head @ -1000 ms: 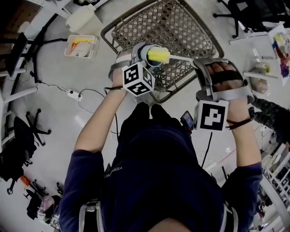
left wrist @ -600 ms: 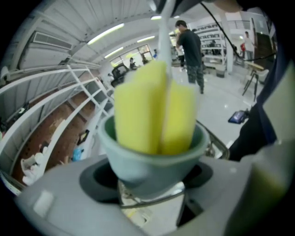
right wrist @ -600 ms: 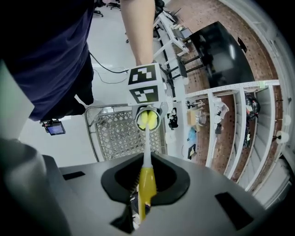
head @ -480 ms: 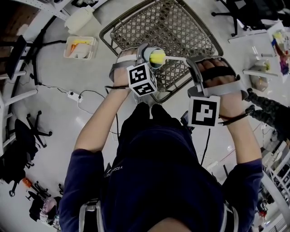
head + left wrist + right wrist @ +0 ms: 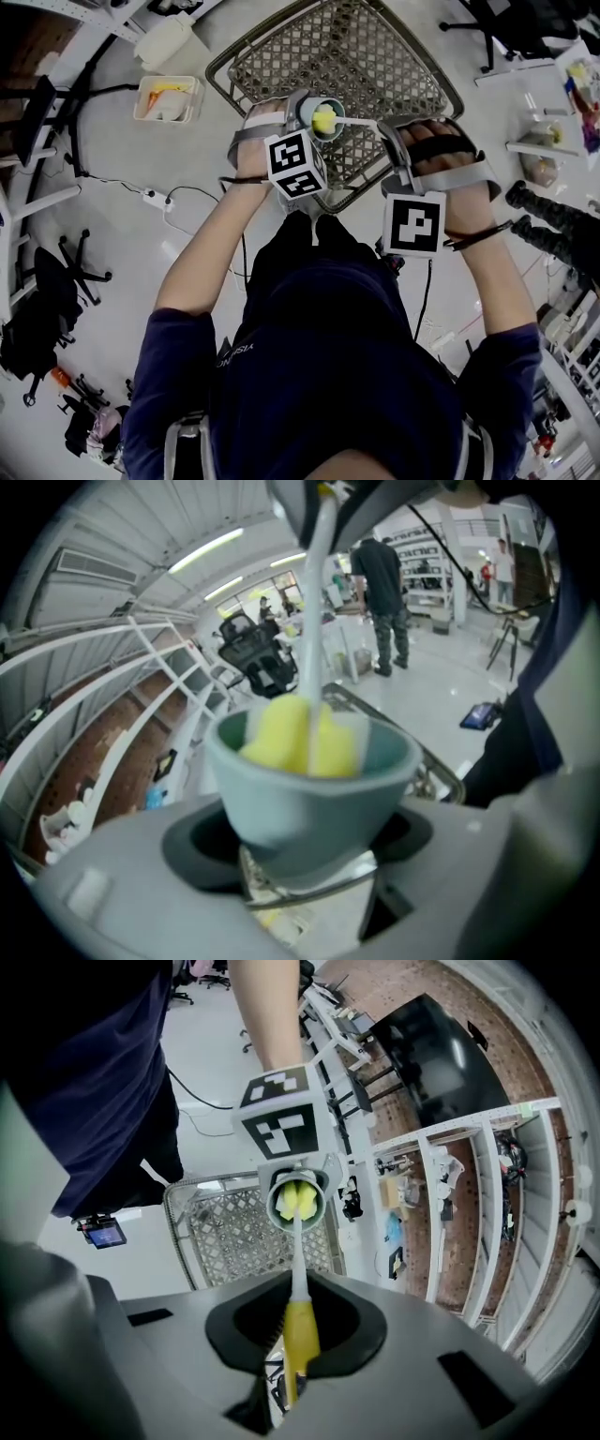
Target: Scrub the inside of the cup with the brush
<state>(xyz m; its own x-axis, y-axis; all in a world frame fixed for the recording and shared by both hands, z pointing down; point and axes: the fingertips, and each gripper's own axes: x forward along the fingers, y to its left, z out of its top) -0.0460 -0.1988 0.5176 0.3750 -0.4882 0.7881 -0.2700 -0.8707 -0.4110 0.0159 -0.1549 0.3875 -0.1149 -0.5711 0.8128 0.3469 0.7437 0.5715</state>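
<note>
A pale teal cup point(image 5: 309, 794) is held in my left gripper point(image 5: 305, 878), whose jaws are shut on its base; the cup's mouth faces the right gripper. In the head view the cup point(image 5: 322, 118) sits above the wire basket. My right gripper point(image 5: 289, 1387) is shut on the yellow handle of the brush point(image 5: 299, 1330). The brush's white stem runs forward, and its yellow sponge head point(image 5: 298, 1201) sits inside the cup point(image 5: 298, 1178). From the left gripper view the sponge head point(image 5: 298, 738) fills most of the cup's opening. In the head view the right gripper point(image 5: 398, 169) is level with the cup.
A round wire mesh basket point(image 5: 375, 70) lies on the floor under both grippers. A small tray with orange items point(image 5: 167, 97) and a white container point(image 5: 167, 37) sit at the upper left. A power strip and cable point(image 5: 155, 197) lie on the floor. Shelving and chairs ring the space.
The right gripper has moved left toward the cup, pushing the yellow sponge head deeper inside. The left gripper and cup shifted only slightly.
</note>
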